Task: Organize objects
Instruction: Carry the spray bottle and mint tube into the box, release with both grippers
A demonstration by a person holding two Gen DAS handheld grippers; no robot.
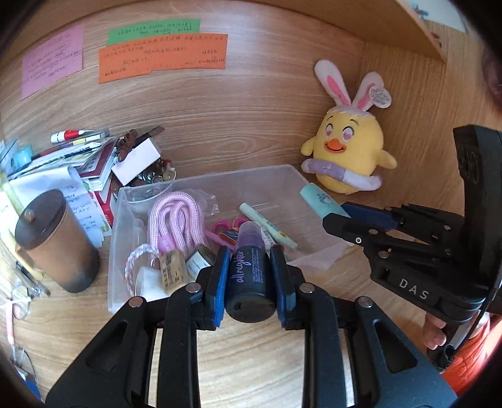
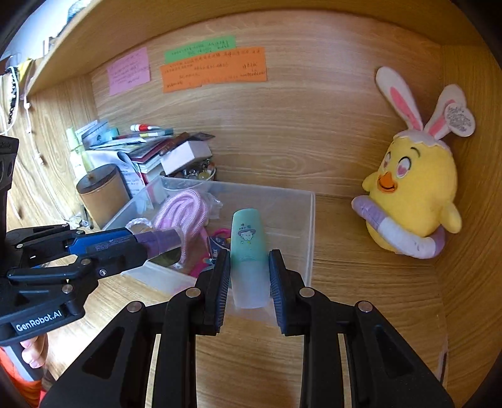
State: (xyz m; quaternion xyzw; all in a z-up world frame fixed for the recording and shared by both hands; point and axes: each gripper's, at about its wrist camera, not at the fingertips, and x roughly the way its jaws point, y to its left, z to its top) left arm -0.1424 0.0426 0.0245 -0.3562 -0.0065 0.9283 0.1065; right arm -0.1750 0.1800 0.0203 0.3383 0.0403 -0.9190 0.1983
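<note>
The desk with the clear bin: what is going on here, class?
A person is tidying small items into a clear plastic bin on a wooden desk. The left gripper is shut on a black and purple spray bottle, and the right gripper is shut on a mint green tube. Both are held over the near part of the bin. A pink rope, a pale green pen and other odds and ends already lie inside. A yellow chick plush sits to the right.

Wood-grain desk (image 1: pixel 251 361), matching back wall (image 1: pixel 238 119), shelf (image 2: pixel 188 28) above
</note>
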